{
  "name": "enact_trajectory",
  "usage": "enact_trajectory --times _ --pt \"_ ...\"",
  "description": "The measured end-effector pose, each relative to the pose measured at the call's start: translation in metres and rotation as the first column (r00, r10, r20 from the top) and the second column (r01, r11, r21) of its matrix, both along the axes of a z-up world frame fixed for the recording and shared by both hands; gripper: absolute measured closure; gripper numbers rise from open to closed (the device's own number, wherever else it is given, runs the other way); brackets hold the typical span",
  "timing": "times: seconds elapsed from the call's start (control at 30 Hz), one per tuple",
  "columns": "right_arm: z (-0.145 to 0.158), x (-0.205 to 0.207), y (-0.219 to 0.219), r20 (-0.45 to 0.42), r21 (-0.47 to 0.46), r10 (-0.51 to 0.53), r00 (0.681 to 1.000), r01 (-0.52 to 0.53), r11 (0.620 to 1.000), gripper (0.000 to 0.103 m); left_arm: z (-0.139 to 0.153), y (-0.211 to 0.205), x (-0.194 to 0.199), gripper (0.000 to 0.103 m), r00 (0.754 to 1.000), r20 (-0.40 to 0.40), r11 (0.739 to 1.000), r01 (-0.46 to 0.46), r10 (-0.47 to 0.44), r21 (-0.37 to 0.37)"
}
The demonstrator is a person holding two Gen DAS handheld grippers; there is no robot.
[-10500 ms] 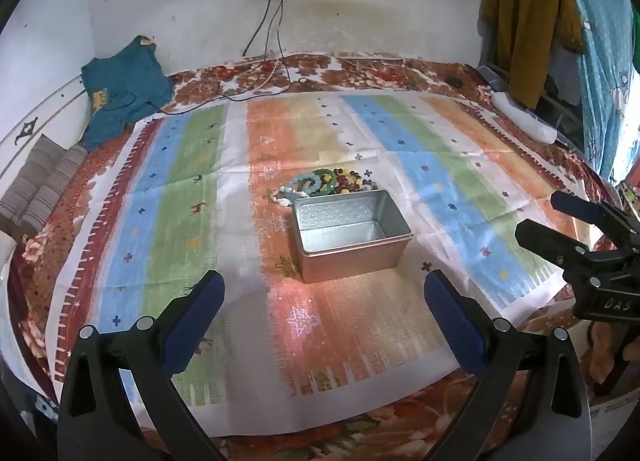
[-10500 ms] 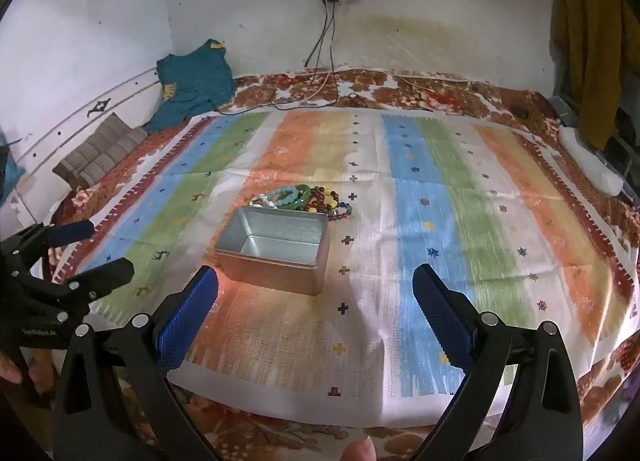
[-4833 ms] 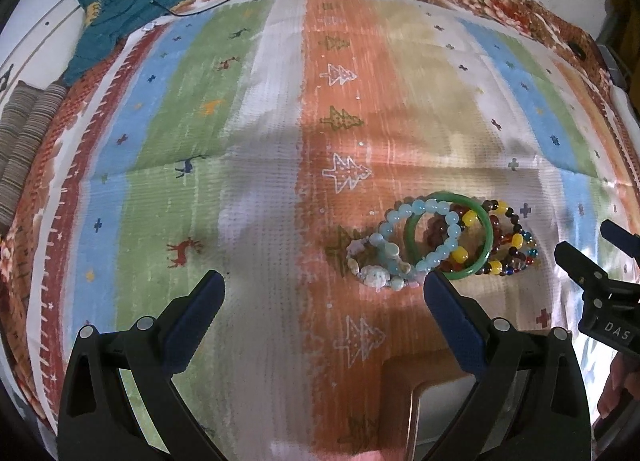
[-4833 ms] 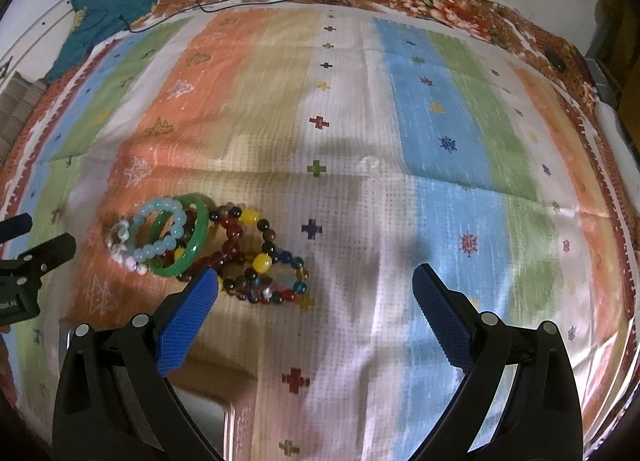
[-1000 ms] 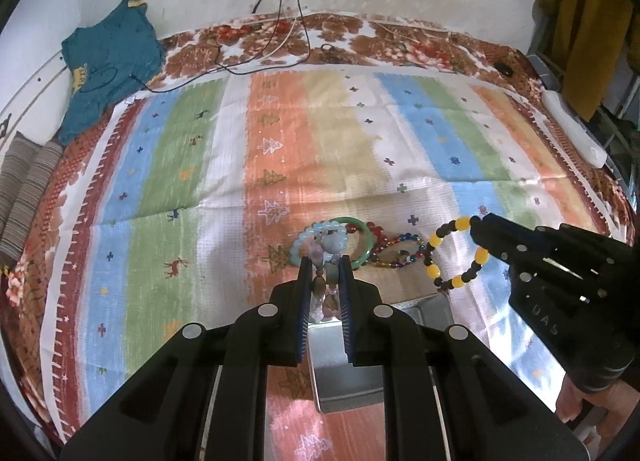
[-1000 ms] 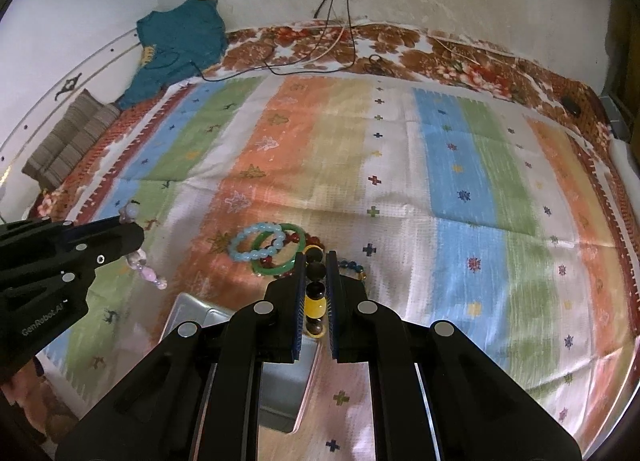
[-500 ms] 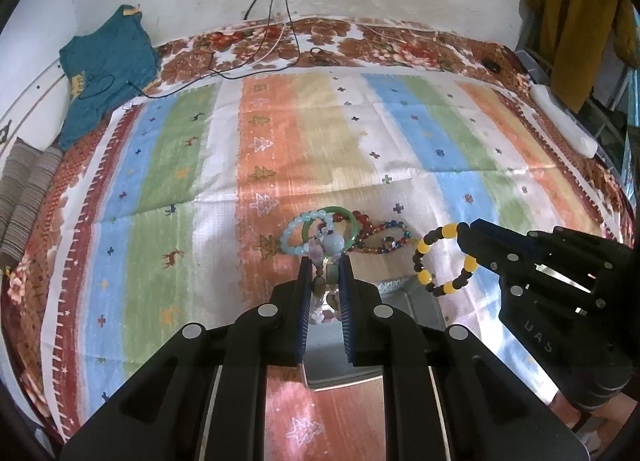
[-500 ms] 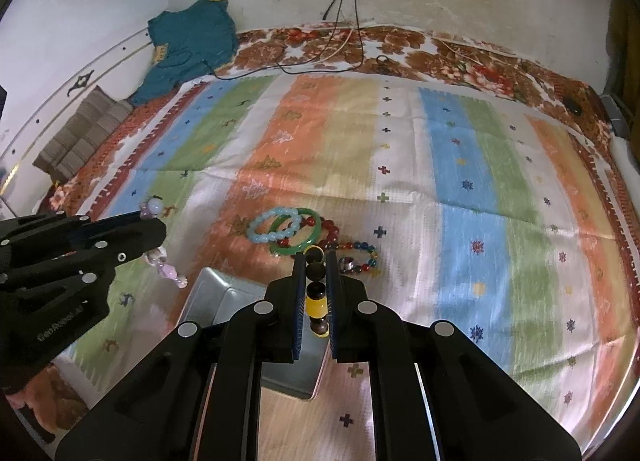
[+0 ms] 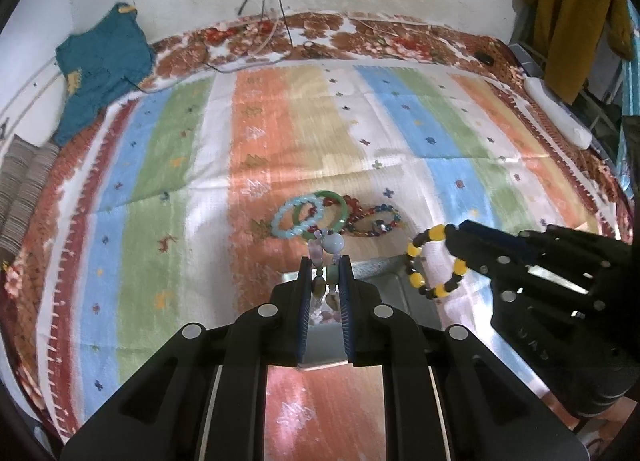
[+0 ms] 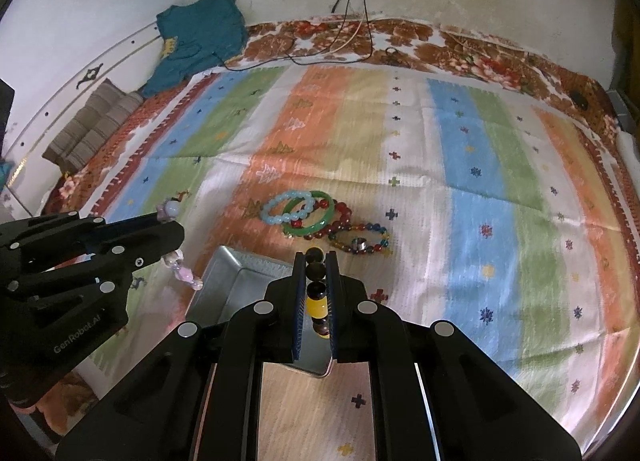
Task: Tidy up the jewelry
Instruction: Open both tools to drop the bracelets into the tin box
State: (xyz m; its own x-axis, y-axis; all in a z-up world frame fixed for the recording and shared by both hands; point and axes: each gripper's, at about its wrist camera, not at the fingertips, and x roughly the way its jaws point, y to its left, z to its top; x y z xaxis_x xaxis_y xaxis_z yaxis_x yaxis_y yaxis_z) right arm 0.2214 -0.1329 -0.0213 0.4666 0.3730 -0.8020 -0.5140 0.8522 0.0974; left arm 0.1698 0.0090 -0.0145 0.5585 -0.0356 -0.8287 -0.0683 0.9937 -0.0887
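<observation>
My left gripper [image 9: 325, 273] is shut on a pale mixed-bead bracelet [image 9: 333, 245] and holds it above the open metal tin [image 9: 384, 285]. It also shows in the right wrist view [image 10: 168, 229], at the left, with the beads [image 10: 182, 273] hanging. My right gripper [image 10: 314, 273] is shut on a yellow-and-black bead bracelet [image 10: 317, 301] over the tin [image 10: 236, 281]. That bracelet [image 9: 434, 261] hangs from the right gripper [image 9: 454, 235] in the left wrist view. A light-blue bracelet [image 10: 284, 207], a green bangle [image 10: 310, 213] and dark red and multicoloured bead bracelets [image 10: 356, 239] lie on the striped cloth behind the tin.
The striped cloth [image 10: 480, 165] covers a floral-edged bed. A teal garment [image 10: 200, 37] and folded striped cloth [image 10: 92, 125] lie at the far left. Cables [image 10: 352, 21] hang from the wall. A white object [image 9: 560, 123] and hanging clothes [image 9: 568, 9] are at the right.
Both grippers have drawn back and risen slightly with their bracelets; the tin sits more under them and the pile on the cloth looks farther away.
</observation>
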Motion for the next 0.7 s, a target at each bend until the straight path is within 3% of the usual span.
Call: enact_trajectory --times 0.07,0.17,0.27,0.7 --pt "-0.004 0.0 0.0 -0.015 -0.007 -0.002 1.0 0.001 1.0 0.092 -0.003 0.002 0.001 0.089 1.0 -0.019 1.0 0.0 -0.001 -0.03" --pt "-0.009 0.004 -0.001 -0.027 -0.035 -0.023 0.999 0.022 0.999 0.09 -0.006 0.0 0.003 0.079 1.0 -0.022 1.0 -0.009 0.01 0.023" --pt "-0.012 0.007 -0.005 -0.026 -0.051 -0.045 0.999 0.044 0.998 0.071 -0.008 0.002 0.004 0.079 0.999 -0.027 0.999 -0.021 0.022 0.032" --pt "-0.023 0.022 -0.012 -0.055 -0.08 -0.101 0.993 0.096 0.992 0.062 -0.014 0.022 0.009 0.069 0.995 -0.048 0.996 -0.081 0.082 0.028"
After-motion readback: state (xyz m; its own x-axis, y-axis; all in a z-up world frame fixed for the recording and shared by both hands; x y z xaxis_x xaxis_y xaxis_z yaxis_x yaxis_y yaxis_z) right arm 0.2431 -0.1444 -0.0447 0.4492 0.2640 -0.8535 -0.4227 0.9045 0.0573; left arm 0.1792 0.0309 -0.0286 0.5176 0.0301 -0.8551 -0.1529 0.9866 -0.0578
